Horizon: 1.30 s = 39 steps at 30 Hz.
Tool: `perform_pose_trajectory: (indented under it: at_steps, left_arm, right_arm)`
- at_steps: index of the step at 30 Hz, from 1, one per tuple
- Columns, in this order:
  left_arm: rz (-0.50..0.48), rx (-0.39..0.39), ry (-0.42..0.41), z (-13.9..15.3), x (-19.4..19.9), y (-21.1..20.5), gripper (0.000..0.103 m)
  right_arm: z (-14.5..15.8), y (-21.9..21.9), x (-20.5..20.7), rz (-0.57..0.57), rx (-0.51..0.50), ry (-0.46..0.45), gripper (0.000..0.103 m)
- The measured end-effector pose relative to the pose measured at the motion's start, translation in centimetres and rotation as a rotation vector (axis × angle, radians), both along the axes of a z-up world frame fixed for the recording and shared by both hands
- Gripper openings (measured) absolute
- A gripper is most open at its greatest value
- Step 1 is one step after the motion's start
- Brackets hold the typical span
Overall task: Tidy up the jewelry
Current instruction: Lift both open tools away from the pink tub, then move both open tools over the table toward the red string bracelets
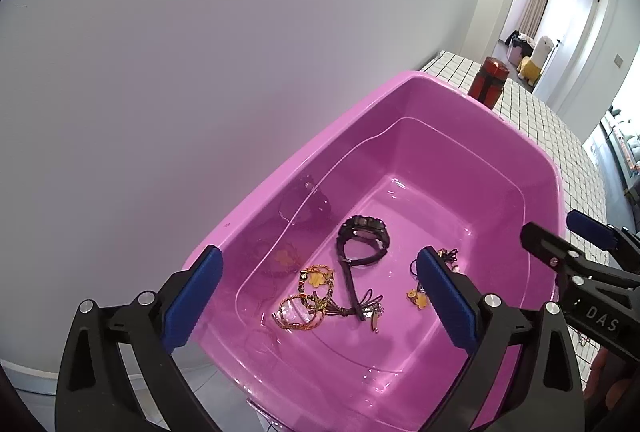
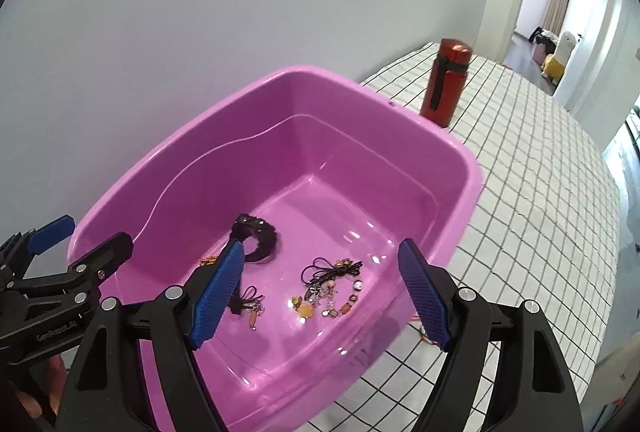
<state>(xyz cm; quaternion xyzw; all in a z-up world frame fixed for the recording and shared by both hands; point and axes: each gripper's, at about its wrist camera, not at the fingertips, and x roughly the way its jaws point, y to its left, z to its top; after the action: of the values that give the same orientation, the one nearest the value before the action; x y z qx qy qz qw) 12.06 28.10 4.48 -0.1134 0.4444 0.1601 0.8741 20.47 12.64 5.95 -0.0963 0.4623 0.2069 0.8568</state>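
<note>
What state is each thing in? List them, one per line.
Left claw: open, empty, above the tub.
Right claw: open, empty.
Pink tub: upright, uncovered, jewelry inside.
Black watch: unfastened, strap trailing.
Bracelets: loose heap.
Red bottle: upright, capped.

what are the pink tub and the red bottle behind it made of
Pink tub: looks like glossy moulded plastic, with bright glare on its floor and a smooth rounded rim. Red bottle: probably painted or coated metal, going by the highlight on its cap, though plastic is possible; a black strap runs down its side.
</note>
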Motion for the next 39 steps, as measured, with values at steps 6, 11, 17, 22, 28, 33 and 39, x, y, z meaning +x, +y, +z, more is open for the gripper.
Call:
perform_pose_trajectory:
  at_steps: [6,11,17,22,28,33,39]
  left_arm:
    - [-0.006,-0.003,-0.018,0.9,-0.6,-1.0,0.096]
    - [-0.022,-0.003,-0.035,1.7,-1.2,-2.8,0.096]
    - [-0.045,0.017,-0.061,2.9,-2.1,-6.1,0.096]
    - [-0.068,0.023,-0.078,3.9,-3.0,-9.2,0.096]
    - [-0.105,0.031,-0.1,4.7,-4.1,-13.9,0.096]
    - [-0.152,0.037,-0.109,5.1,-4.6,-18.5,0.097]
    - [-0.214,0.047,-0.105,4.9,-5.3,-24.6,0.097]
  right_arm:
    - [1.5,-1.6,-1.3,-0.011,0.019,-0.047,0.076]
    - [2.7,-3.4,-2.5,-0.024,0.028,-0.073,0.076]
    - [4.2,-6.4,-4.4,-0.048,0.029,-0.121,0.076]
    - [5.7,-9.5,-6.3,-0.067,0.017,-0.173,0.076]
    - [6.5,-14.2,-7.9,-0.09,0.017,-0.197,0.076]
    - [6.3,-18.9,-9.1,-0.122,0.024,-0.193,0.076]
    - [5.9,-24.5,-10.1,-0.16,0.031,-0.184,0.076]
